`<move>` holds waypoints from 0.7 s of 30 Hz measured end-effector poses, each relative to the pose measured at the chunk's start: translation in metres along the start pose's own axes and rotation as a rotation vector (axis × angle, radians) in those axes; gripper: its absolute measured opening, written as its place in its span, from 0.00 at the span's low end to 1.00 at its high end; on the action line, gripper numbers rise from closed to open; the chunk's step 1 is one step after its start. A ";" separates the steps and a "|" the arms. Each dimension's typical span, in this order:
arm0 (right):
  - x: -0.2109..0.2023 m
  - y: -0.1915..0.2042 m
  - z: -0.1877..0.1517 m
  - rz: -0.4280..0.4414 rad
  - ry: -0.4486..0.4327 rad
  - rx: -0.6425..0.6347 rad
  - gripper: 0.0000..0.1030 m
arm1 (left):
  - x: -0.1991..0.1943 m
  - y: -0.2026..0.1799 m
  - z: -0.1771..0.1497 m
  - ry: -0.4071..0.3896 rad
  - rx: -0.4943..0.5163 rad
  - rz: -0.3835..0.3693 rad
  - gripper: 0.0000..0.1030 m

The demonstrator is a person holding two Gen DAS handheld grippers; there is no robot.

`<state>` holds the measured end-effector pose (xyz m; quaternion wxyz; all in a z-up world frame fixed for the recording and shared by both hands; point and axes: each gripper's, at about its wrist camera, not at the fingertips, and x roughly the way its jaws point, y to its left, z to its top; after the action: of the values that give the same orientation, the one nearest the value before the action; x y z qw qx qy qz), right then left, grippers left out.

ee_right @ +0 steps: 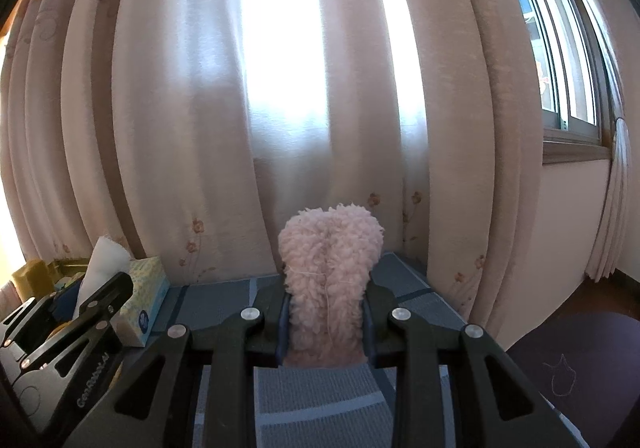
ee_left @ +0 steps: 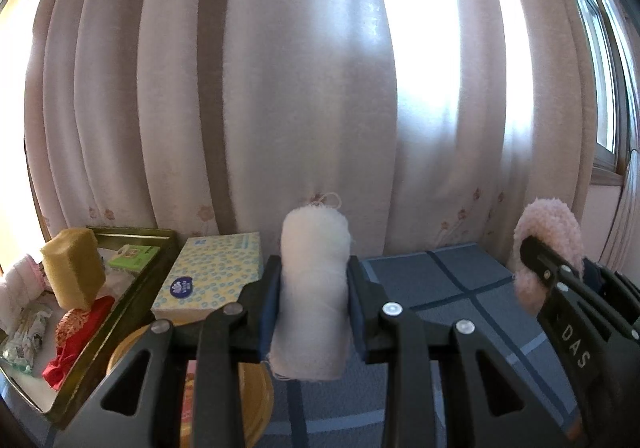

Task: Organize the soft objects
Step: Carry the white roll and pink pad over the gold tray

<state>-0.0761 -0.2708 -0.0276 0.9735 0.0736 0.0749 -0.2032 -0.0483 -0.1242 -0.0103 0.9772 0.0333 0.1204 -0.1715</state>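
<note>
Holding both tools close above the blue checked tablecloth (ee_left: pixel 452 288), we keep each one clamped on a soft item. Our left gripper (ee_left: pixel 314 300) pinches a white cloth roll (ee_left: pixel 312 288) between its blue-padded fingers (ee_left: pixel 269 300); the roll stands upright in the jaws, with its top well above the fingertips and its frayed lower edge hanging below them. Our right gripper (ee_right: pixel 326 316) pinches a pink fluffy piece (ee_right: pixel 330 280) in the same upright manner, with a loose thread trailing down its front. In the left wrist view, the right gripper and its pink piece appear at the right edge, level with the white roll and well apart from it.

Just left of the left gripper, a tissue box (ee_left: pixel 210 276) with a blue dotted pattern lies flat on the cloth. Further left, a dark green tray (ee_left: pixel 132 296) holds a yellow sponge (ee_left: pixel 74 272), a red fabric item (ee_left: pixel 80 340), a small green packet (ee_left: pixel 130 256) and several pale folded items we cannot identify. A round yellow object (ee_left: pixel 248 400) sits on the near side, partly hidden under the left gripper.

Beyond the far edge of the table, a pale pink curtain (ee_right: pixel 200 108) hangs in folds, and a window (ee_right: pixel 560 48) shows at the far right.
</note>
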 end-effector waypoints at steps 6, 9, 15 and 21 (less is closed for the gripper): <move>-0.005 0.004 -0.002 0.005 -0.003 -0.003 0.30 | -0.002 0.001 0.000 -0.001 -0.001 0.002 0.28; -0.008 0.004 -0.003 0.014 -0.002 0.010 0.30 | -0.004 0.002 -0.001 -0.003 0.002 -0.002 0.28; -0.018 0.007 -0.006 0.013 -0.009 0.027 0.30 | -0.013 0.007 -0.003 -0.011 -0.002 -0.004 0.28; -0.028 0.019 -0.008 0.029 -0.013 0.008 0.30 | -0.021 0.013 -0.005 -0.014 -0.004 0.002 0.28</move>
<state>-0.0946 -0.2417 -0.0285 0.9766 0.0774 0.0665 -0.1896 -0.0646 -0.1045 -0.0098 0.9783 0.0301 0.1137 -0.1707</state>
